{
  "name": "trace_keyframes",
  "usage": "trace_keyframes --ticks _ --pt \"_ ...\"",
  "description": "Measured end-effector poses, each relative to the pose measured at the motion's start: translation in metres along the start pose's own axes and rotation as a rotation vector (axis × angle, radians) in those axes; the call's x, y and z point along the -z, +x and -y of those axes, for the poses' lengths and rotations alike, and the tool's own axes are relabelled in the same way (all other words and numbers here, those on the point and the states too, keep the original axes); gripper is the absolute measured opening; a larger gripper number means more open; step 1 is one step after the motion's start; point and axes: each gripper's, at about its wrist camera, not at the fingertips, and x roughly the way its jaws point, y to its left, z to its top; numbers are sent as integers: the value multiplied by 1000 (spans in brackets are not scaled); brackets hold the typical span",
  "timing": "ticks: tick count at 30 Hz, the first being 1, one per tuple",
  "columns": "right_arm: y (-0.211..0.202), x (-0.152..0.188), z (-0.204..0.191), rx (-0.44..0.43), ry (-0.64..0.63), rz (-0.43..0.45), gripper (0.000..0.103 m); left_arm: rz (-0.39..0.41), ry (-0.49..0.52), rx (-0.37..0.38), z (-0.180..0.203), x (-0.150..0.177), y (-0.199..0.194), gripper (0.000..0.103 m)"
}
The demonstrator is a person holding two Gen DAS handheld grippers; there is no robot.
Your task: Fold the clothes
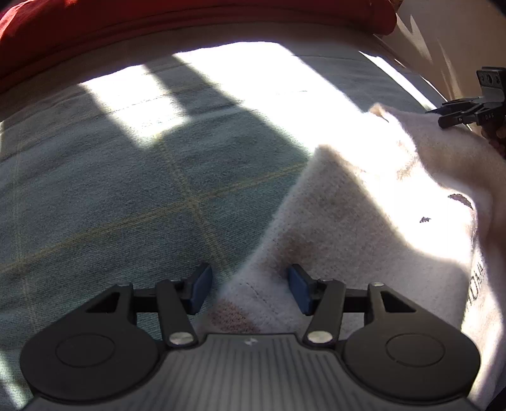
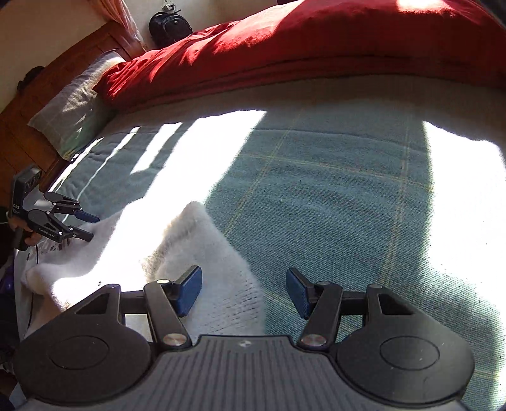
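The bed (image 2: 332, 196) is filling most of both views, covered by a blue-green checked blanket (image 1: 126, 196) with thin yellow lines, and bright sunlight is falling on it in large patches. A red duvet (image 2: 300, 47) is lying bunched along the far side of the bed, and a pale pillow (image 2: 76, 110) is resting beside it against a wooden headboard (image 2: 38, 95). A dark bag (image 2: 169, 27) is standing behind the duvet near the wall. The white garment (image 2: 202, 253), a soft knitted piece with some dark print, is lying crumpled on the blanket at the near edge of the bed, between the two tools. The left tongs (image 1: 249, 289) are standing partly open, and one edge of the garment is lying between the blue pads (image 1: 299, 289), but the pads are not pressing on it. The right tongs (image 2: 243, 292) are also standing partly open over the other edge of the garment; the cloth is passing under the left pad and ends between the pads, not gripped. In the right wrist view, a hand (image 2: 23, 235) is holding the handle of the left tool.
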Motion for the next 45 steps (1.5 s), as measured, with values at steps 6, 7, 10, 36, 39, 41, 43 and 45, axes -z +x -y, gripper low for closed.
trace_keyframes --ticks 6,7,10,36,39,41,43,45 --pt "12 9 4 -104 42 -69 65 -48 3 5 10 3 -1 56" --pt "12 11 -1 -120 24 -86 63 -53 8 -4 13 3 -2 56" --pt "9 13 -23 -69 -53 -96 51 -60 28 -59 26 3 -4 50" --pt "52 -2 -65 373 -287 -76 28 72 119 -402 29 -24 15 23" --pt "49 -3 -62 369 -246 -66 34 74 93 -403 27 -24 13 29" --pt "42 -5 -64 353 -217 -57 37 83 99 -412 30 -23 8 30" --pt "25 -7 -69 333 -197 -19 42 85 94 -423 36 -23 1 30" --pt "5 -9 -73 311 -168 17 51 95 97 -447 43 -23 -10 30"
